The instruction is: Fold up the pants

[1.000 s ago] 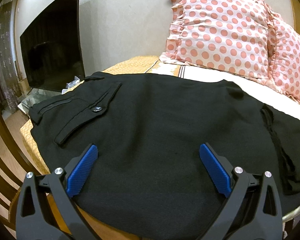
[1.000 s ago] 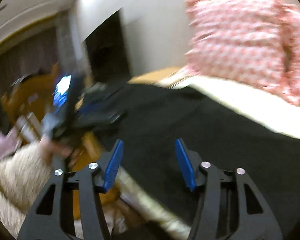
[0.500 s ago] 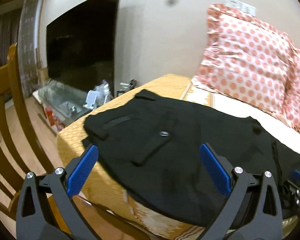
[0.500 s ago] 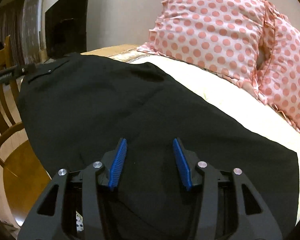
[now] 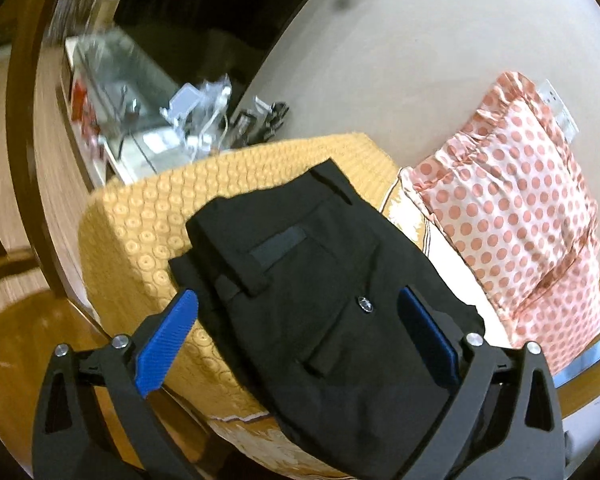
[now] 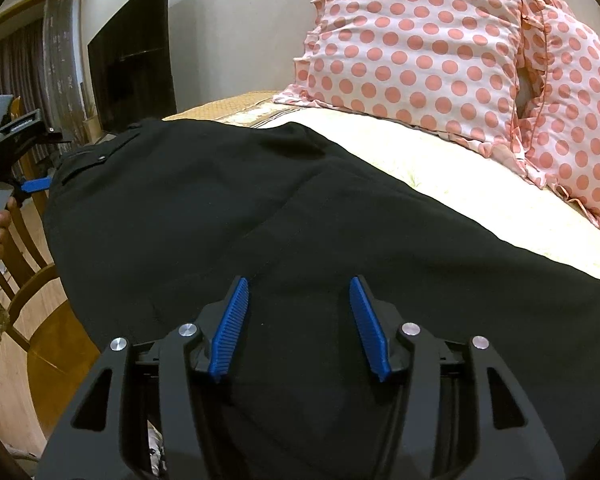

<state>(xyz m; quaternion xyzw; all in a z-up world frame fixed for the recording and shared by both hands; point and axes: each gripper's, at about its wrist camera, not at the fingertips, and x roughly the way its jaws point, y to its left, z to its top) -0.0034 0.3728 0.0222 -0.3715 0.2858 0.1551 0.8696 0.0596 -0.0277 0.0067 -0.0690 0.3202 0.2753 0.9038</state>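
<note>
Swinging away to the side, the left gripper (image 5: 297,334) now looks at the top end of the pants (image 5: 320,300) from off the corner of the bed (image 5: 139,220); a second ago it sat low over the middle of the cloth. The right gripper (image 6: 297,326) has steadied and now hangs just above the leg part of the pants (image 6: 259,220).

Both grippers have their blue fingers spread wide, and neither one holds anything.

The black pants lie flat along the bed. The waist end, with its pocket button (image 5: 365,303), reaches the yellow cover at the bed's corner. The legs stretch the other way over the cream sheet (image 6: 460,184), below the spotted pillows (image 6: 420,40).

I think the job is at the very start of a fold: the pants look laid out but not folded across yet, and the grippers are lining up at their ends.

Next, the left gripper probably needs to come down to the waist edge and pinch it. The right one should pinch or press the cloth near the legs. Then one end can be lifted over the other. The cloth is soft and floppy, so a pinch that is too thin may slip.
</note>
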